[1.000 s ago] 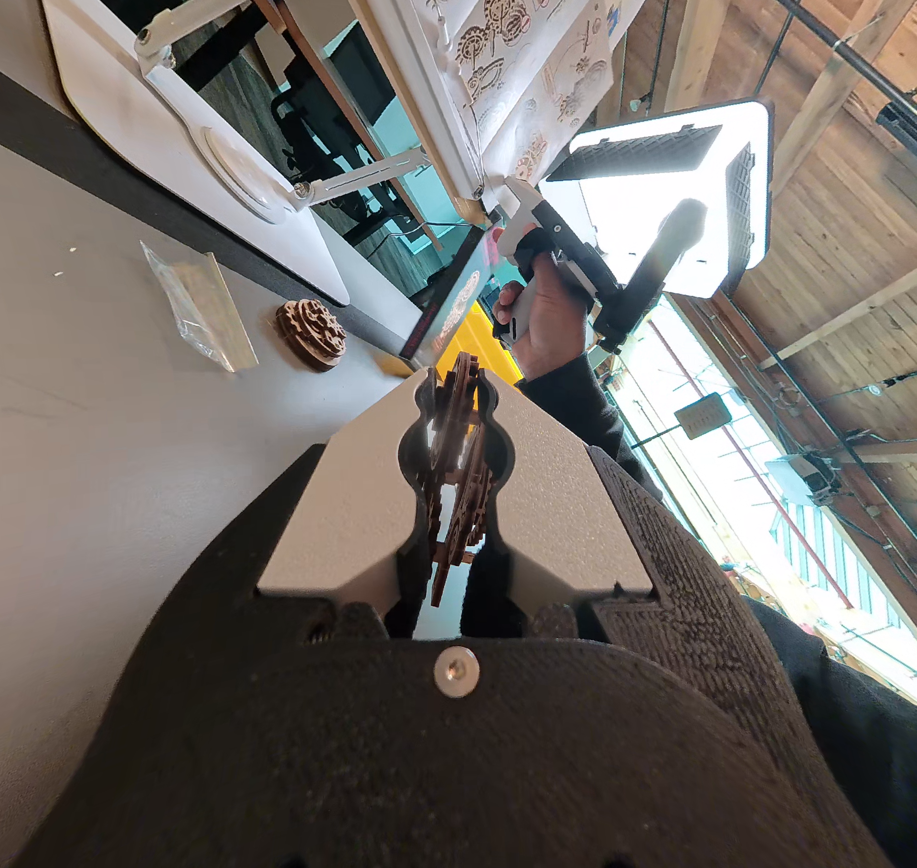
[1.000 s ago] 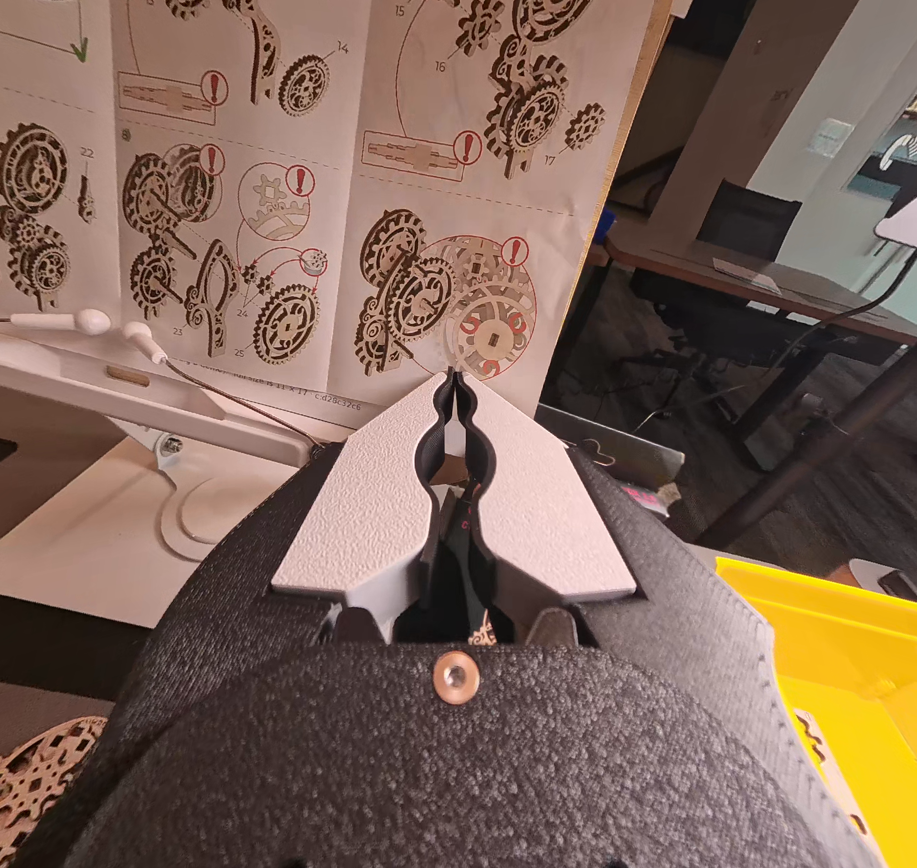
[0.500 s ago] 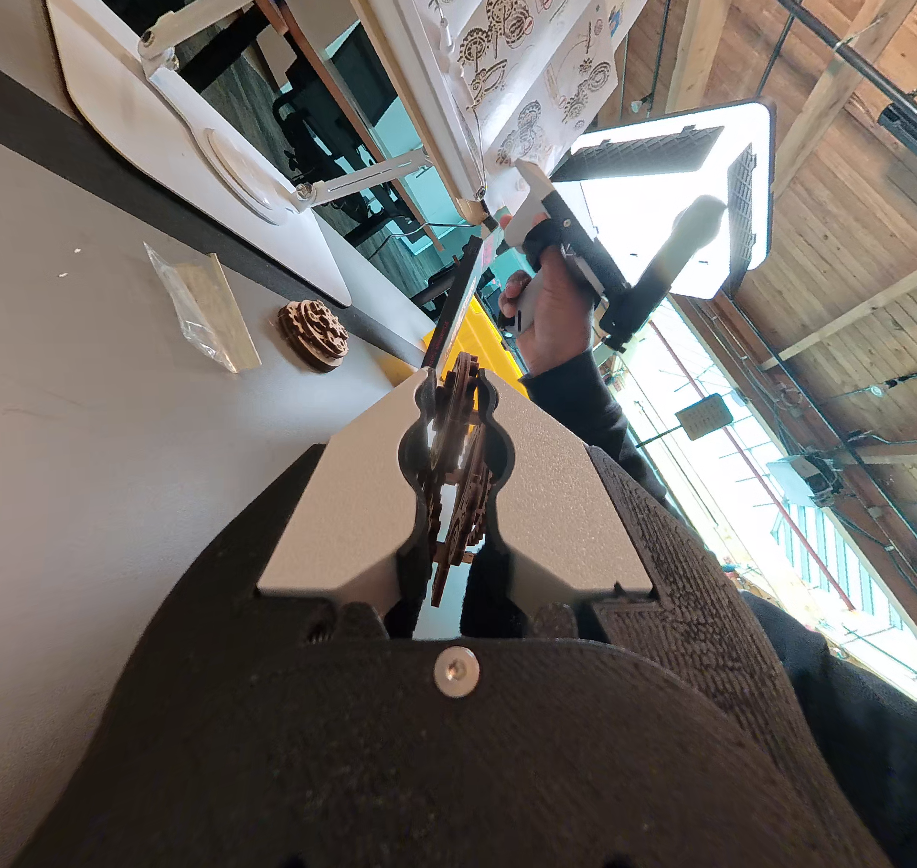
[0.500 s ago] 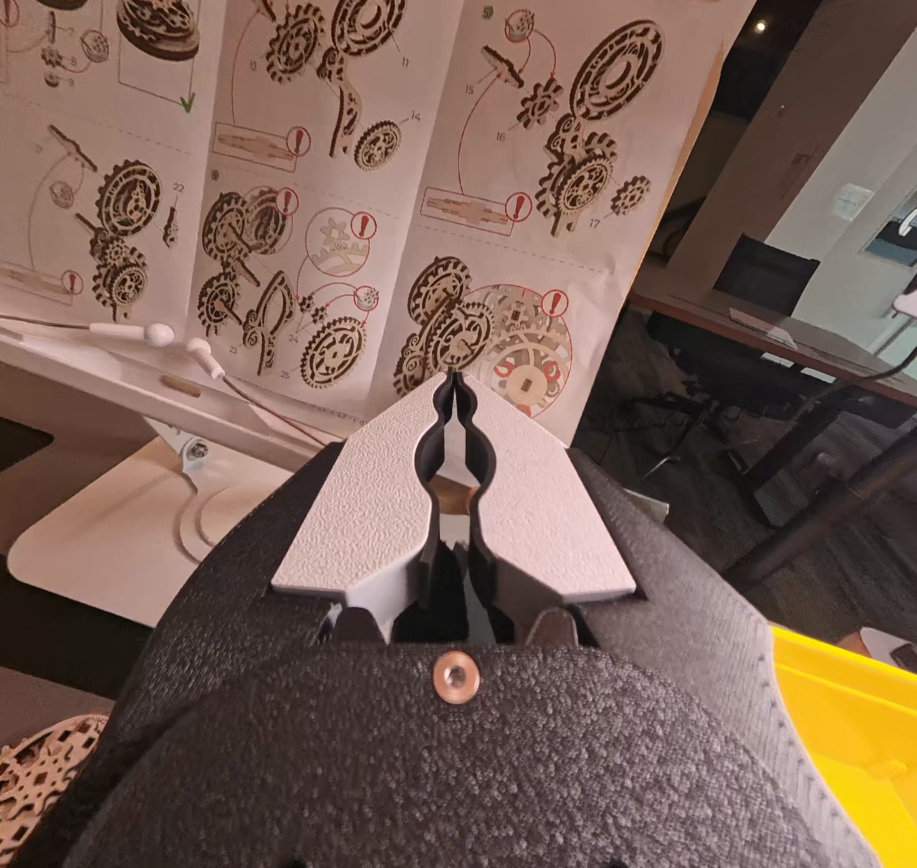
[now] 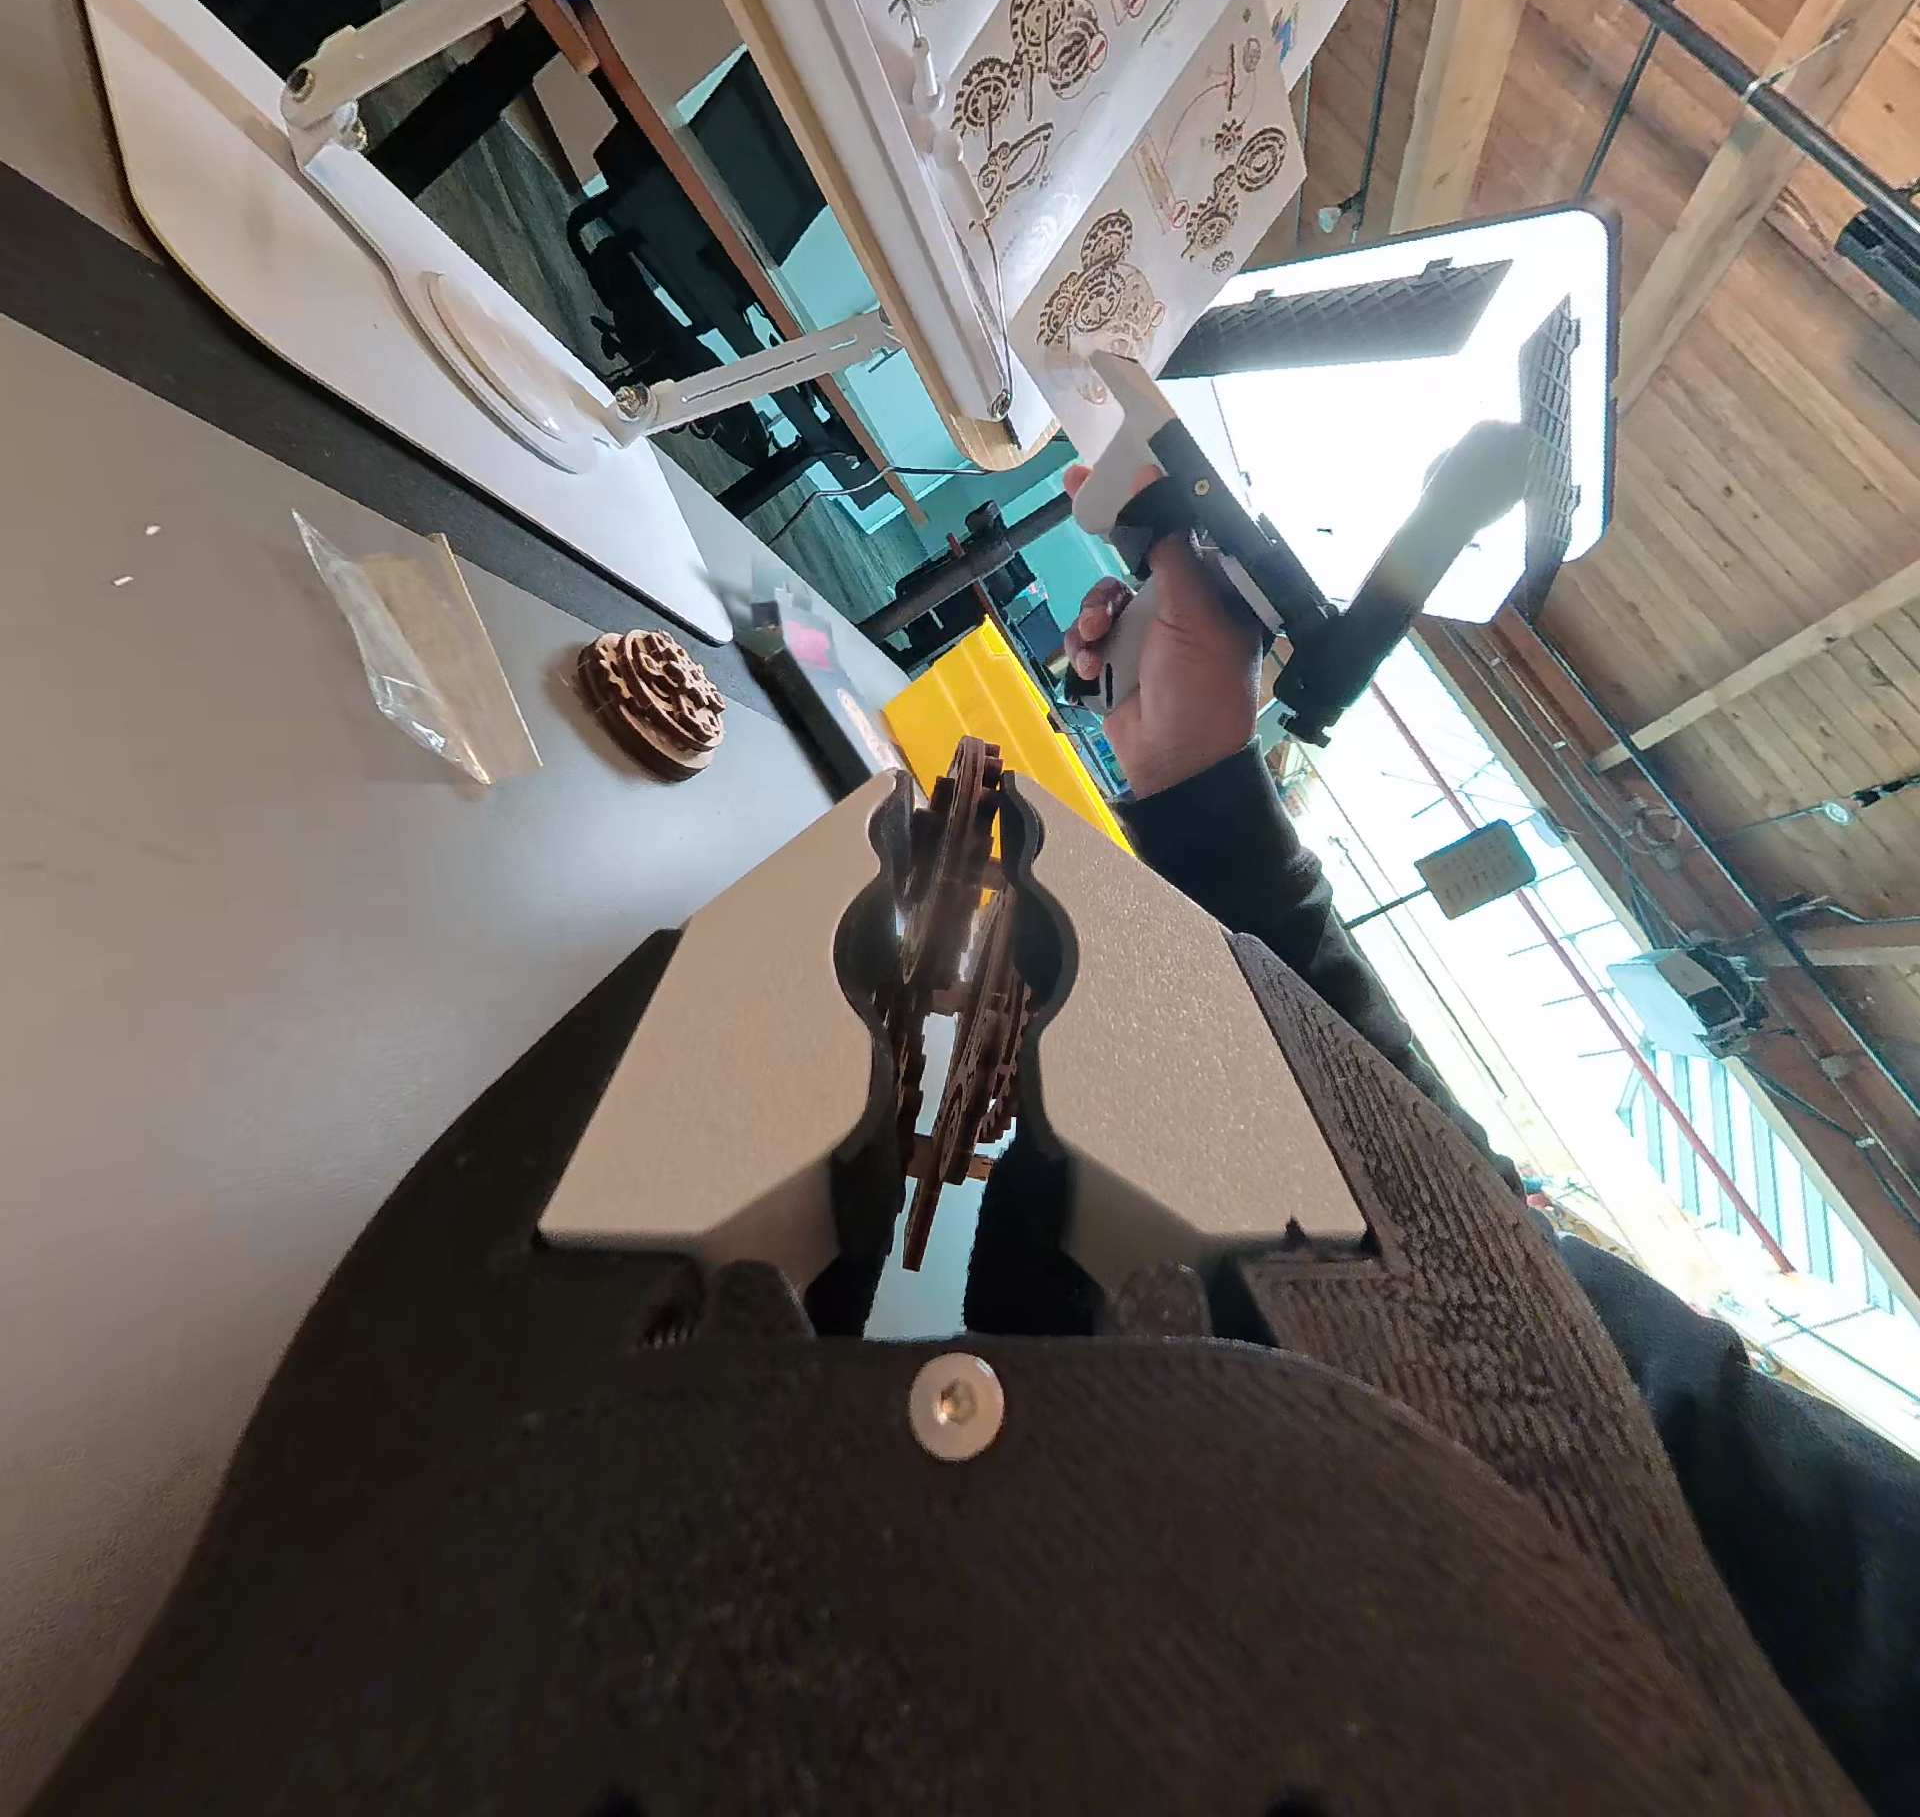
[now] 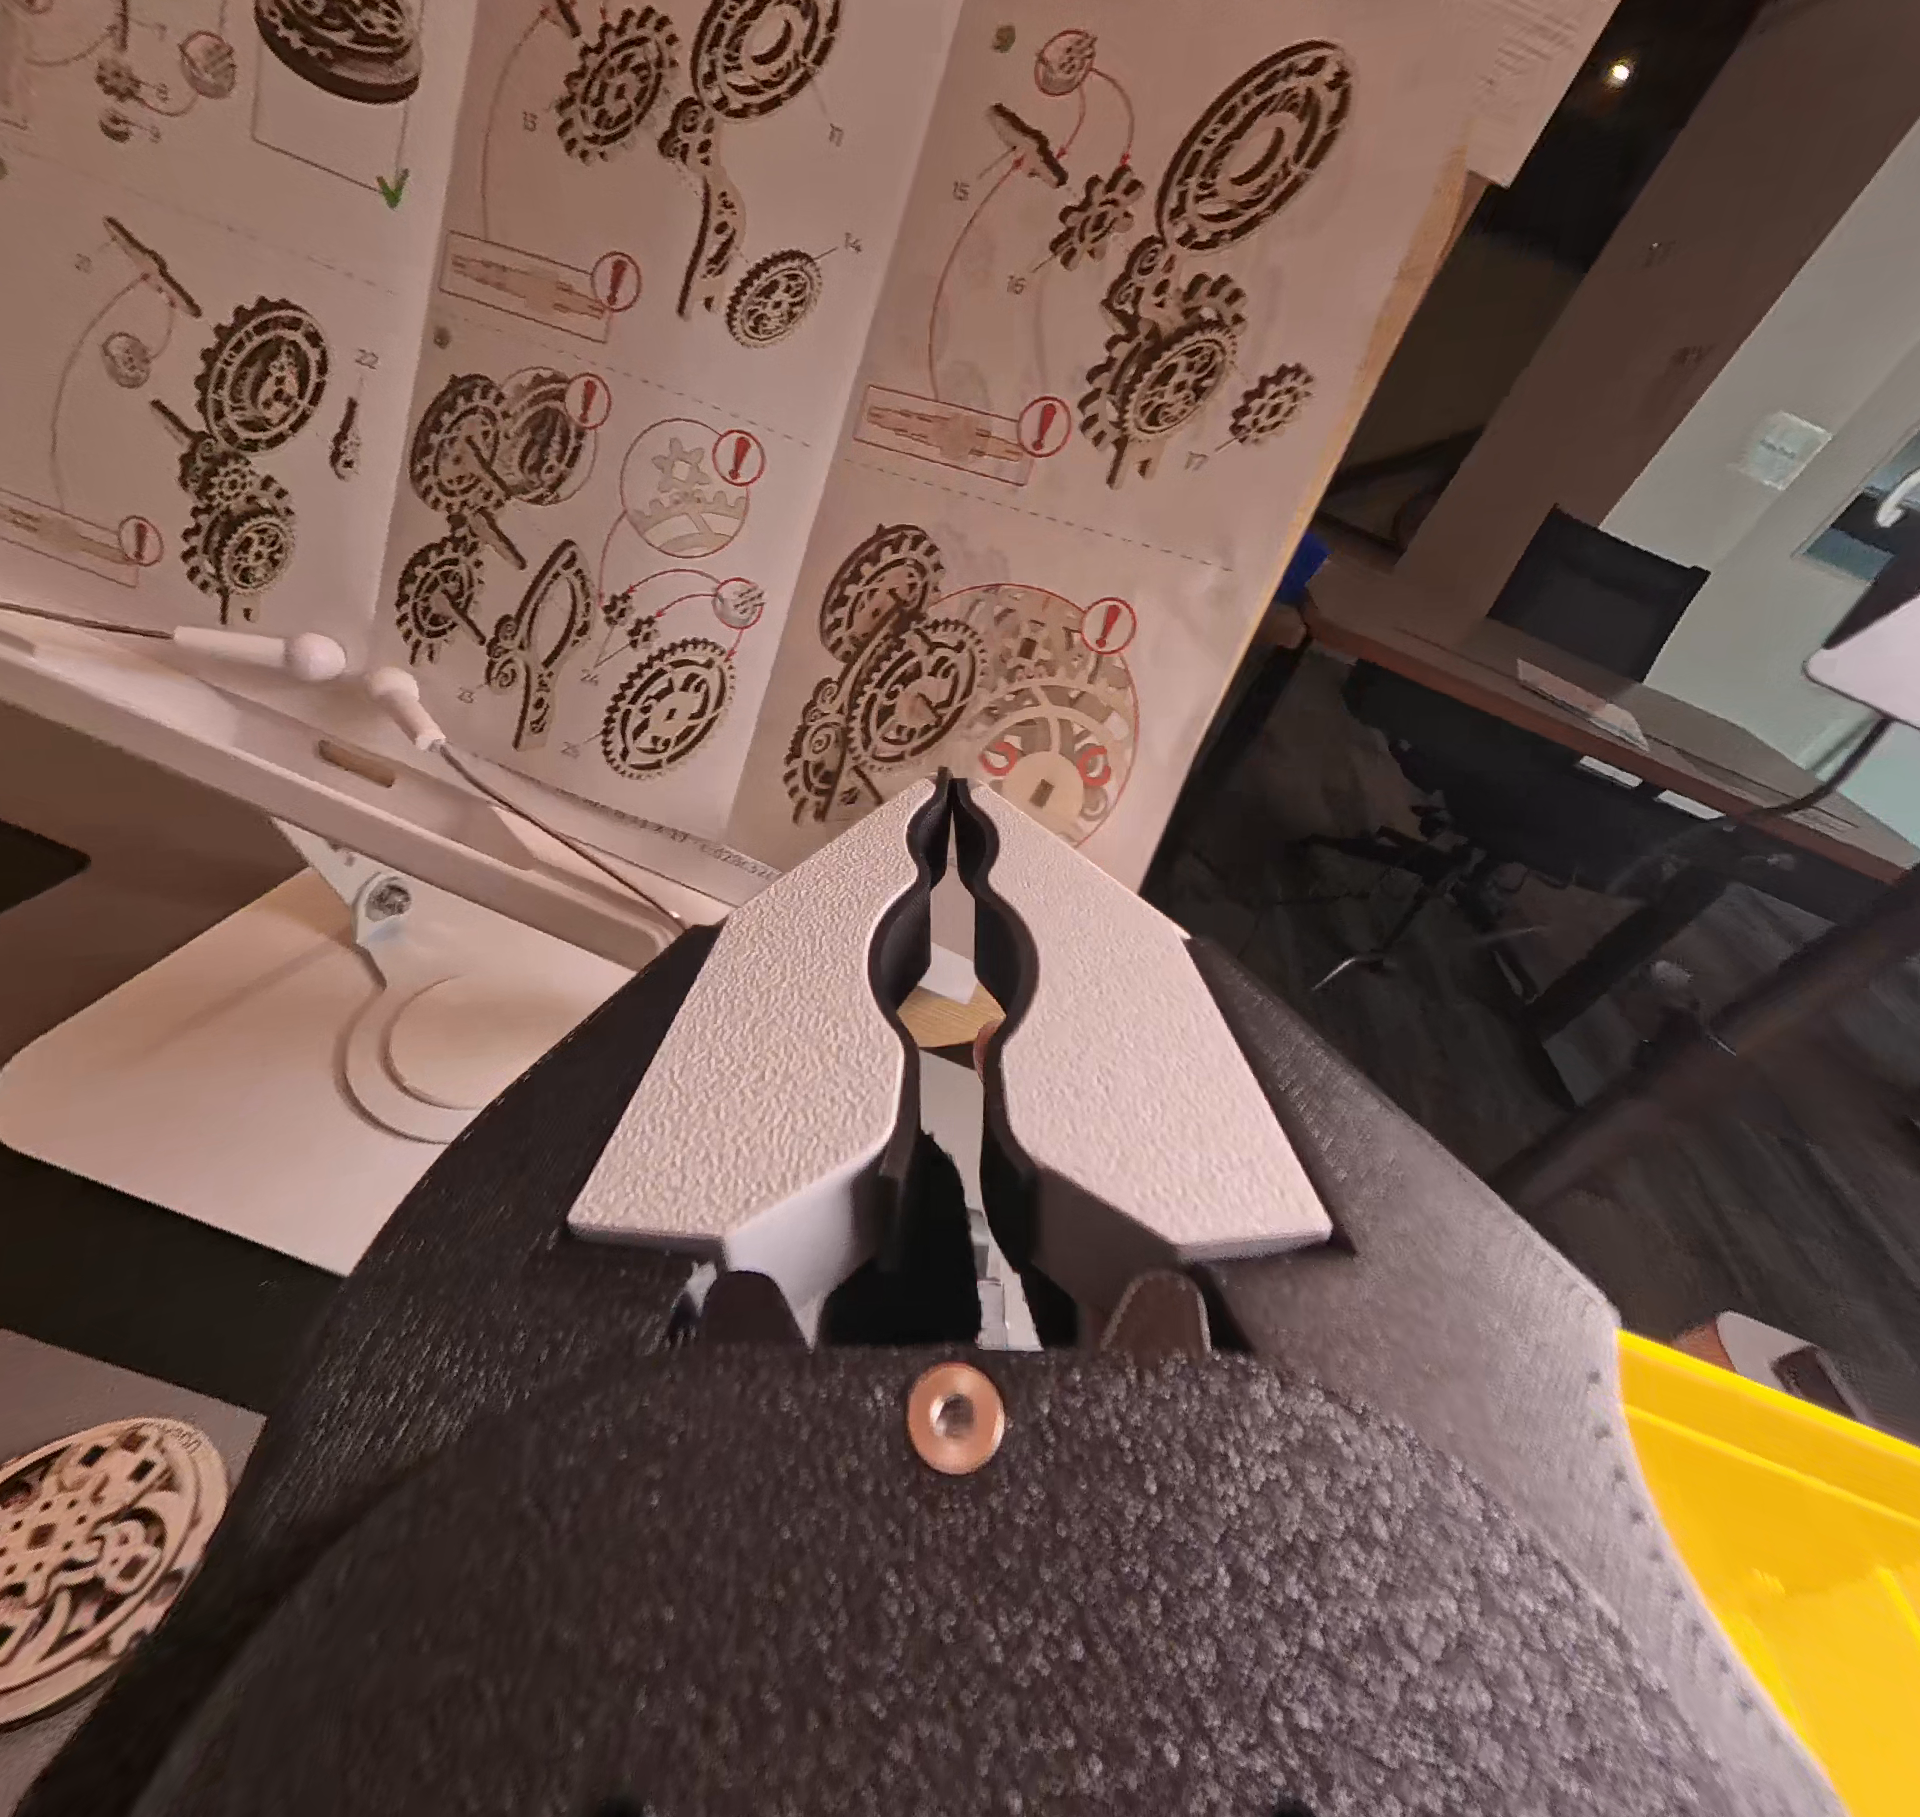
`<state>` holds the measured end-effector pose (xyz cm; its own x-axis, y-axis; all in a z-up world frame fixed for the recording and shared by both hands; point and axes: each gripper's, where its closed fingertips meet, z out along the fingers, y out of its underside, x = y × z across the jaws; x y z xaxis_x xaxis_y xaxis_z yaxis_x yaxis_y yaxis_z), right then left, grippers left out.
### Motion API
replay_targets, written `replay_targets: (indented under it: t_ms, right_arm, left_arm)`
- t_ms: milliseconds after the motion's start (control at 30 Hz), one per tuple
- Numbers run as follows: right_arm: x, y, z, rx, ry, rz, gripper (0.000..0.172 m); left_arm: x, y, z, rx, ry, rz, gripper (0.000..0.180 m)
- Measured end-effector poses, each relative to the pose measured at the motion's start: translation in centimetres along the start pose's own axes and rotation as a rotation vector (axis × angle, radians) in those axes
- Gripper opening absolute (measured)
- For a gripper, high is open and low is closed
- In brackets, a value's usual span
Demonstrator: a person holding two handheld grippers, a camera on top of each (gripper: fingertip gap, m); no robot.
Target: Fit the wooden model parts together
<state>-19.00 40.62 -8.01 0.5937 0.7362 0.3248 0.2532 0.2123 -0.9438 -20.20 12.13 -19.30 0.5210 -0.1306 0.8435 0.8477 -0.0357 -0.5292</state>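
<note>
Wooden gear sub-assembly (image 5: 961,946), dark brown, sits clamped between left gripper (image 5: 954,801) fingers, raised above grey table (image 5: 208,936). Right gripper (image 6: 948,791) tongs together, tips meeting, nothing visible between them; aimed at instruction sheet (image 6: 935,417) propped on white stand (image 6: 260,988) at far side. Step in hand, by my reading: checking diagram before next fit. Second gear stack (image 5: 652,692) lies on table, far left, beside clear bag (image 5: 405,655). Yellow bin (image 6: 1787,1559) near right. Next move likely calls for right gripper picking mating part, aligning with held assembly.
</note>
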Motion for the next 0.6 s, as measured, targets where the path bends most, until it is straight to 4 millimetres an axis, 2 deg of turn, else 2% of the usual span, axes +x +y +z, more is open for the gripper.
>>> replay_targets:
  t_ms: [100,167,233,300,367,467,533,600]
  right_arm:
    - [0.9,-1.0,-0.1,0.015,0.002,0.018,0.0]
    - [0.3,-1.6,-0.4,0.03,-0.019,0.015,0.0]
    - [-1.2,-1.5,-1.2,0.035,-0.075,0.016,0.005]
    - [-3.9,-1.5,-3.4,0.059,-0.192,0.053,0.013]
    - [-7.6,-1.2,-7.1,0.089,-0.393,0.101,0.016]
    - [-13.5,0.2,-14.9,0.079,-0.736,0.16,0.038]
    - [-16.2,2.6,-19.4,-0.013,-0.856,0.125,0.056]
    - [-18.3,5.1,-23.1,-0.111,-0.928,0.166,0.064]
  left_arm:
    - [0.1,0.2,0.1,-0.005,0.005,-0.003,0.014]
    - [0.2,0.2,0.1,-0.005,0.012,-0.002,0.014]
    - [0.3,0.2,0.1,-0.002,0.017,0.0,0.014]
    - [0.5,0.1,0.0,-0.001,0.023,-0.003,0.014]
    - [0.6,0.0,0.0,0.001,0.027,-0.016,0.014]
    - [0.7,0.1,0.0,0.0,0.05,-0.066,0.014]
    - [1.2,0.3,0.1,0.0,0.085,-0.108,0.014]
    - [1.9,0.6,0.2,0.003,0.128,-0.162,0.014]
